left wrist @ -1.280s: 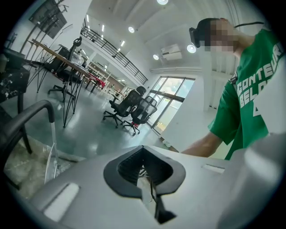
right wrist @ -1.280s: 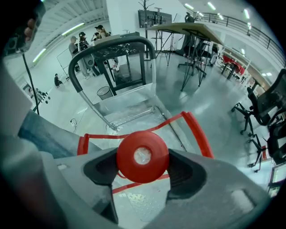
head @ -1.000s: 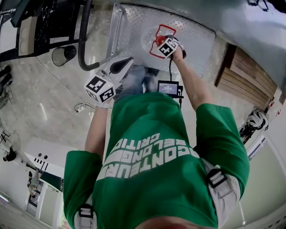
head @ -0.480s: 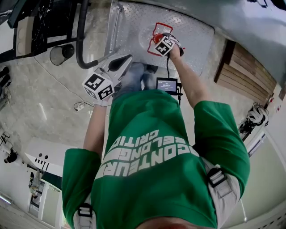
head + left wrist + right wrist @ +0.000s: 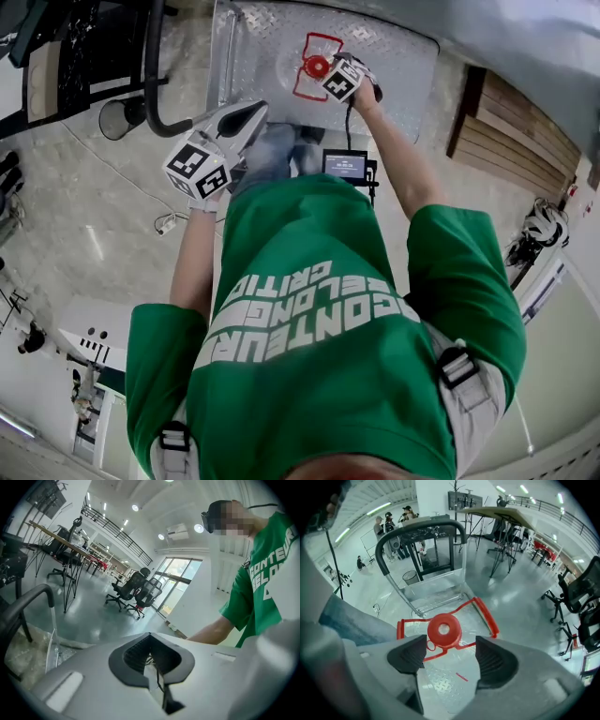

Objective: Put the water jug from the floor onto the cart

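The water jug [image 5: 314, 67] is clear, with a red cap [image 5: 444, 630] and a red handle frame. It sits over the cart's diamond-plate deck [image 5: 398, 61]. My right gripper [image 5: 328, 73] hangs just above and beside the cap. In the right gripper view, my right gripper [image 5: 451, 646] is open; the cap and a thin red handle bar show in the gap, untouched by the pads. My left gripper [image 5: 255, 114] is held apart near the person's knees. Its pads meet with nothing between them, so my left gripper [image 5: 150, 644] is shut.
The cart's black push handle [image 5: 150, 84] rises at the deck's left end, also as the arch [image 5: 422, 529]. A round bin [image 5: 114, 117] and a floor cable [image 5: 164, 223] lie left. Wooden planks [image 5: 506, 131] lie right. Desks and office chairs [image 5: 136, 590] stand further off.
My right gripper has slid off the red cap, which now shows fully to its left. The left gripper has drifted slightly left. The view has shifted forward.
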Motion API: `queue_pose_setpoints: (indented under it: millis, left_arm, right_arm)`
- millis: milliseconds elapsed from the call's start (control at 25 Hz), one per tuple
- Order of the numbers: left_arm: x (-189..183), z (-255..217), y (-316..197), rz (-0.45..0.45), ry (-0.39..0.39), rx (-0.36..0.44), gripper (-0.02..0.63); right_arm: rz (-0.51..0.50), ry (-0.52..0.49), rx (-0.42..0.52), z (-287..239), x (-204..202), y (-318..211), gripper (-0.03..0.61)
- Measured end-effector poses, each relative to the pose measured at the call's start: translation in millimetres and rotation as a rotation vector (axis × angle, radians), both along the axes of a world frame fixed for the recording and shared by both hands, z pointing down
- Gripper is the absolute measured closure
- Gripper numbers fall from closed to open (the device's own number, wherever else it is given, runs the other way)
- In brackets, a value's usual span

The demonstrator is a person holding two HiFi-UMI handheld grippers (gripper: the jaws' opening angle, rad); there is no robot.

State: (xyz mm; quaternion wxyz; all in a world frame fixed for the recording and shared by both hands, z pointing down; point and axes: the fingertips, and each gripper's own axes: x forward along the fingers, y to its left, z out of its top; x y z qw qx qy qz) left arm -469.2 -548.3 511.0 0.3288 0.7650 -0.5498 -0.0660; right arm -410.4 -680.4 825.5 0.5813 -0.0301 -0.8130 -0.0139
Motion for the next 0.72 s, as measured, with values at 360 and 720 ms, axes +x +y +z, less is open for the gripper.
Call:
queue_pose_setpoints:
  millis: [360,720]
  left_arm:
    - [45.1,-20.6,-15.8,0.057,-0.047,0.053,0.598]
    - [94.7,-39.8,-31.3,0.106,-0.081,0.108,0.598]
  right_arm:
    - [0.245,-0.245,0.027,-110.1,90.9,-50.2,0.272]
    - [0.383,-0.498,0.136,-226.4,177.5,-58.1,0.41]
